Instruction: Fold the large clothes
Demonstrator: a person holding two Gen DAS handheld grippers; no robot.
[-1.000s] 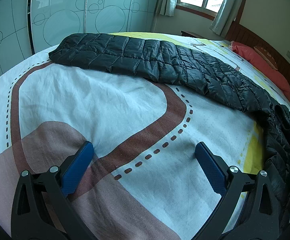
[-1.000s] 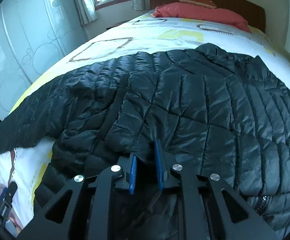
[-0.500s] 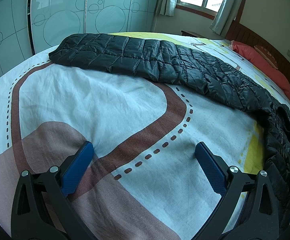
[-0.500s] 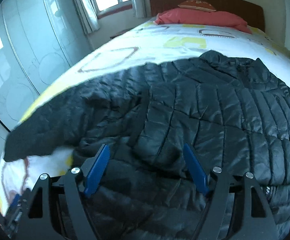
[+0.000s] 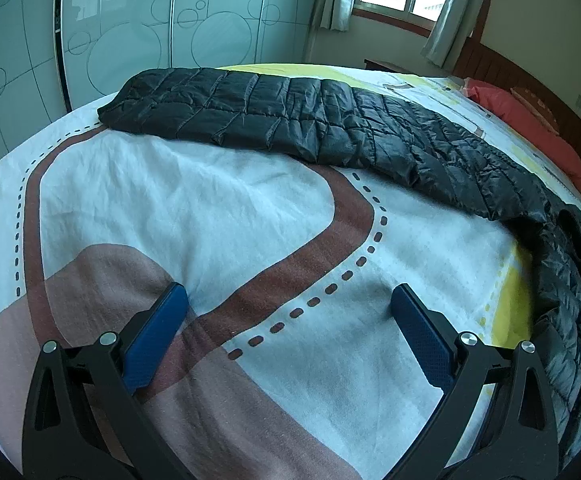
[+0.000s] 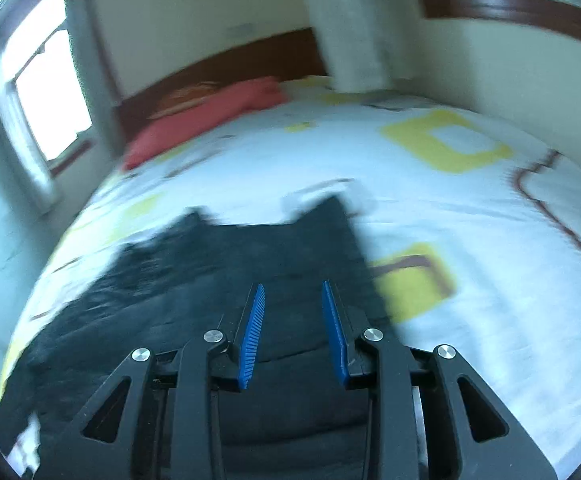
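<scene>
A black quilted down jacket (image 5: pixel 330 120) lies spread on a wide bed covered by a white sheet printed with brown bands, dashed lines and yellow squares (image 5: pixel 210 208). In the left wrist view one long sleeve stretches flat across the far part of the bed, its cuff end at the left, its shiny fabric stitched into small puffy rectangles that catch the light. Toward the right the sleeve joins the bulkier body of the jacket, which bunches into dark folds along the right edge of the bed.

The left gripper (image 5: pixel 288 300) hangs above the bare sheet, well apart from the jacket. Its two black arms end in blue ribbed pads (image 5: pixel 154 332) set wide, with nothing between them — only the brown band of the sheet shows in the gap.

The right wrist view is smeared by motion blur. There the jacket (image 6: pixel 218 280) appears as a dark mass on the near left part of the bed, its outline soft and its stitching hard to make out. The right gripper (image 6: pixel 293 300) sits over it. Its jaws have just been closing and now stand at a narrow gap, with no fabric caught between the blue pads (image 6: pixel 253 332) — the jacket shows below them.

Beyond, a coral-red pillow (image 6: pixel 210 116) rests against a dark wooden headboard (image 6: pixel 226 68), beside a bright window with pale curtains (image 6: pixel 46 92). Frosted sliding wardrobe doors with circle patterns (image 5: pixel 150 36) fill the wall past the sleeve.
</scene>
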